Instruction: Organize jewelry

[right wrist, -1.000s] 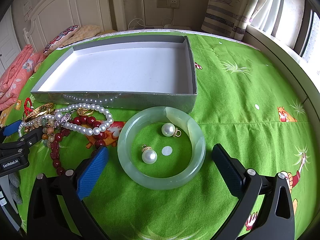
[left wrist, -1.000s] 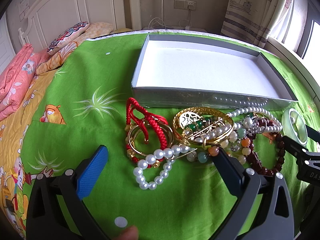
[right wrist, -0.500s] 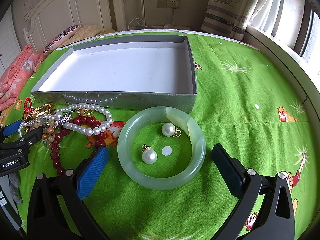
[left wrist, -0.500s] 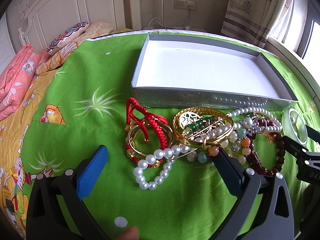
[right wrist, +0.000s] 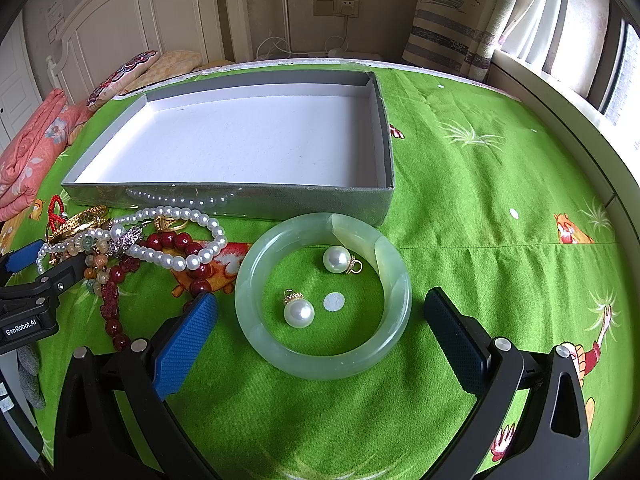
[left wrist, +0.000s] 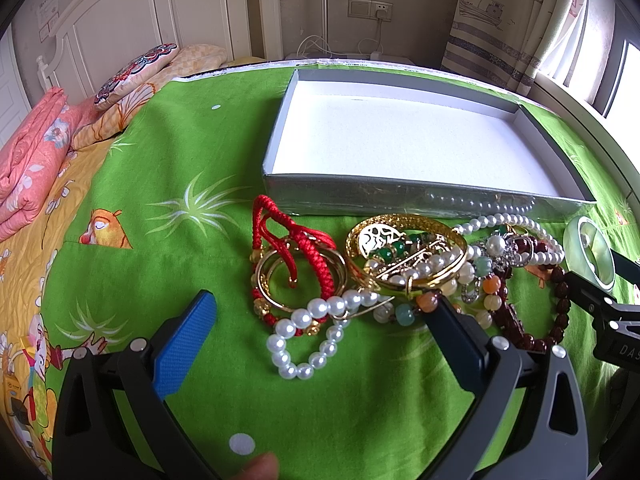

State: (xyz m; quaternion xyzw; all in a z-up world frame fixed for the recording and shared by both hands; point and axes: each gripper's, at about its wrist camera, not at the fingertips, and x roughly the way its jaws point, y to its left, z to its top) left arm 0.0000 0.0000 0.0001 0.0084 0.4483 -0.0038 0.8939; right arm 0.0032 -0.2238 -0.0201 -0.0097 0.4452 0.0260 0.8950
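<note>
A grey box (left wrist: pixel 400 196) with a white floor (right wrist: pixel 248 148) lies open on the green cloth. In front of it is a jewelry pile: a red cord bracelet (left wrist: pixel 296 252), a gold bangle (left wrist: pixel 404 248), a small pearl bracelet (left wrist: pixel 316 328), a long pearl strand (right wrist: pixel 176 256) and dark red beads (right wrist: pixel 112 304). A pale green jade bangle (right wrist: pixel 324 296) lies to the right with two pearl pendants (right wrist: pixel 298 312) inside it. My left gripper (left wrist: pixel 320 332) is open over the small pearl bracelet. My right gripper (right wrist: pixel 320 320) is open around the jade bangle's near side.
Pink folded bedding (left wrist: pixel 32 168) and a patterned pillow (left wrist: pixel 136 68) lie at the left. A white headboard (left wrist: pixel 120 28), a wall socket with cables (left wrist: pixel 368 10) and a curtain (right wrist: pixel 452 12) stand behind the box. Green cloth (right wrist: pixel 500 184) extends right of the box.
</note>
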